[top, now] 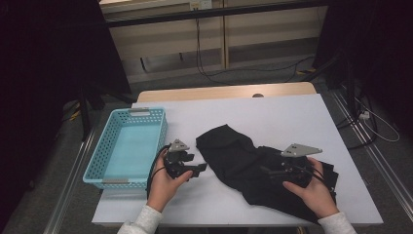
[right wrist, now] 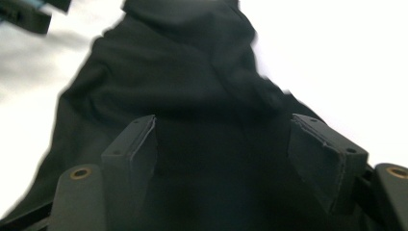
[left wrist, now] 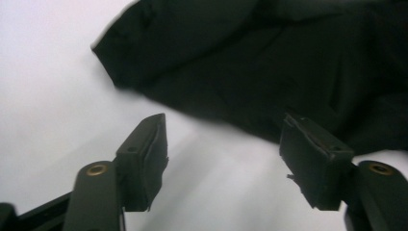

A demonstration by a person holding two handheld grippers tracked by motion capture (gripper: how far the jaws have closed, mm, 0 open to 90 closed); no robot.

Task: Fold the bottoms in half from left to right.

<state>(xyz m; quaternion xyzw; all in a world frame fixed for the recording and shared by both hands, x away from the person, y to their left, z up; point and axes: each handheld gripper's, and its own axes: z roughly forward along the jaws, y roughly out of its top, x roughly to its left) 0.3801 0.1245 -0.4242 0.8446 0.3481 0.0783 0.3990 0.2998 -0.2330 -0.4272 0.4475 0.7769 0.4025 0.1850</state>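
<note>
A black garment (top: 248, 163) lies crumpled on the white table, spreading from the middle to the front right. My left gripper (top: 200, 168) is held just left of the cloth's edge, pointing right at it; its jaws stand apart over bare table (left wrist: 223, 144) with nothing between them, and the garment (left wrist: 250, 62) lies a little beyond the tips. My right gripper (top: 267, 171) rests over the right part of the garment, pointing left. Its jaws are open (right wrist: 223, 144) above the dark cloth (right wrist: 192, 86) without pinching it.
A light blue plastic basket (top: 97, 163) stands at the table's left side, nothing inside it. The white table top (top: 272, 117) stretches behind the garment to a wooden edge. Cables run across the floor beyond.
</note>
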